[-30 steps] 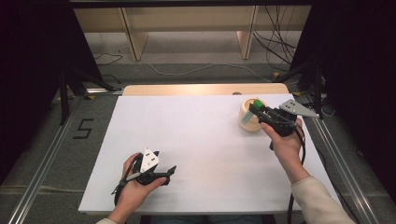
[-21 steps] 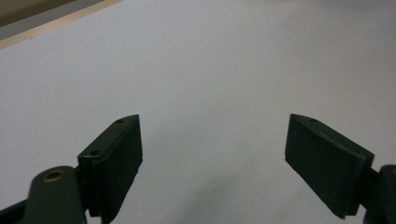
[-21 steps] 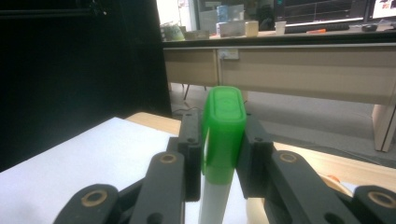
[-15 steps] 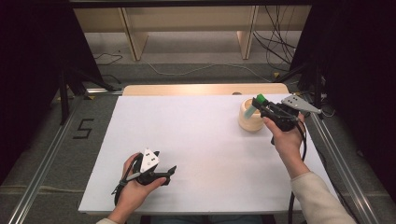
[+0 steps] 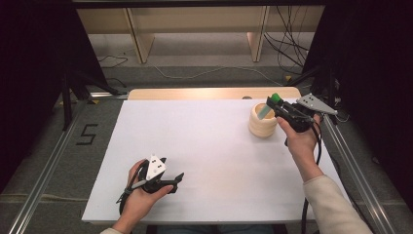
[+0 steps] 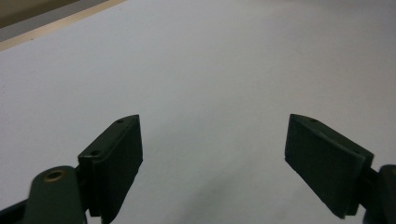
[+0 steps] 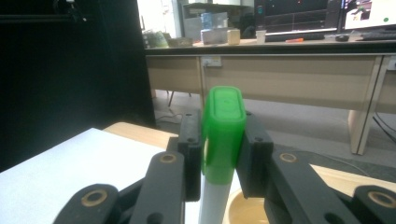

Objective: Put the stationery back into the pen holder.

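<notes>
The right gripper [image 5: 271,104] clamps its jaws on a green-capped marker [image 7: 223,133], a bright green cap atop a pale barrel, held above the rim of a light wooden cup [image 5: 262,122] near the far right of the table. The left gripper [image 5: 168,179], jaws spread wide and empty, rests in the person's left hand [image 5: 141,197] at the near left edge. A white sheet [image 5: 204,151] covers the table, its wooden edge [image 5: 195,93] showing at the far side. Beyond lie grey floor, loose cables [image 5: 287,53] and wooden desks [image 7: 289,70].
</notes>
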